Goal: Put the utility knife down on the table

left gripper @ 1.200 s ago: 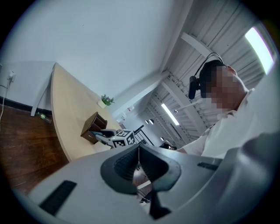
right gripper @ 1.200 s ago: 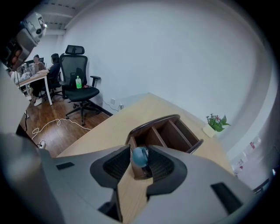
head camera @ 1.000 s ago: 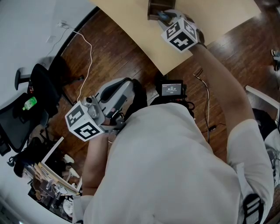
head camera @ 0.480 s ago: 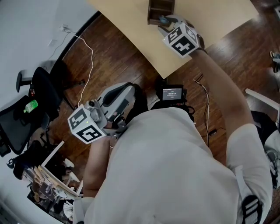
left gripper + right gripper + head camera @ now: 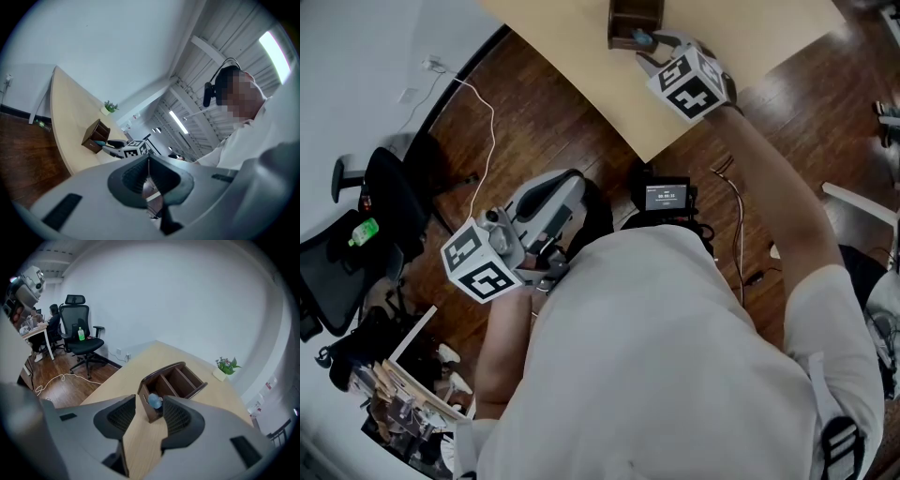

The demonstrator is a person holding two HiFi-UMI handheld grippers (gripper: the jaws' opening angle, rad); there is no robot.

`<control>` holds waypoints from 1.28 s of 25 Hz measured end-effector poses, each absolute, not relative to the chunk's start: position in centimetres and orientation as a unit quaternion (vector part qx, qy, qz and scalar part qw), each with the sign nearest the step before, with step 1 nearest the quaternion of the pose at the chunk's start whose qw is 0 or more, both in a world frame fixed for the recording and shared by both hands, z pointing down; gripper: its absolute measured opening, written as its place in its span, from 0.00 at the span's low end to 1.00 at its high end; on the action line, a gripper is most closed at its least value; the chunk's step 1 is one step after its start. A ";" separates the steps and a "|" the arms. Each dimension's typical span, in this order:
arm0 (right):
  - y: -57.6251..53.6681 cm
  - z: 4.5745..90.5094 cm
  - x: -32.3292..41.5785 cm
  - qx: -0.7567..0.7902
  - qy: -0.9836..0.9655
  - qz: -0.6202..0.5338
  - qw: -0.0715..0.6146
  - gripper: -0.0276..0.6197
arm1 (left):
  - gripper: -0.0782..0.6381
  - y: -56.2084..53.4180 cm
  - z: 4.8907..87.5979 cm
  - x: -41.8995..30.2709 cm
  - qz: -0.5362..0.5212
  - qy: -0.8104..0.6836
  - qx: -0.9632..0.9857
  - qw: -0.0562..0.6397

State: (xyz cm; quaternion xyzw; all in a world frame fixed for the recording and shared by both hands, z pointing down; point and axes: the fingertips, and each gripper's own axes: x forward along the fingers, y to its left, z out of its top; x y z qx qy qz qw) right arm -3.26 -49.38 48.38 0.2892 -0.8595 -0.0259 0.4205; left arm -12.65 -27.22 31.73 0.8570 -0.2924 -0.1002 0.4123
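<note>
Knife: we spot the utility knife (image 5: pixel 153 401) by its blue end, poking out of the nearest compartment of the wooden box (image 5: pixel 180 380). It sits in the box, not flat on the table (image 5: pixel 126 376).
Right gripper: the right gripper (image 5: pixel 149 404) is released, jaws spread wide. In the right gripper view the blue end shows at twelve o'clock of the gap, and no pad presses on it. We cannot tell whether the right-hand jaw touches the box front.
Box: dark wood with open compartments, standing on the pale table near its edge. In the head view it is at twelve o'clock, just past the gripper's marker cube.
Left gripper: the left gripper (image 5: pixel 148 161) is clenched, pads meeting at the tips with nothing in them. It is held low by the person's side, well apart from the table.
Plant: a small potted plant (image 5: pixel 226 366) stands at two o'clock from the box.
Room: at ten o'clock in the right gripper view we see an office chair (image 5: pixel 75 315) with a green bottle (image 5: pixel 81 334) on its seat. A white cable (image 5: pixel 61 379) trails across the wooden floor (image 5: pixel 553 122).
</note>
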 end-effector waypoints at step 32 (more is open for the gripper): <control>-38.3 41.1 1.1 0.369 -0.857 0.116 0.340 0.13 | 0.11 -27.1 30.2 -11.1 -0.112 -0.224 0.883 0.396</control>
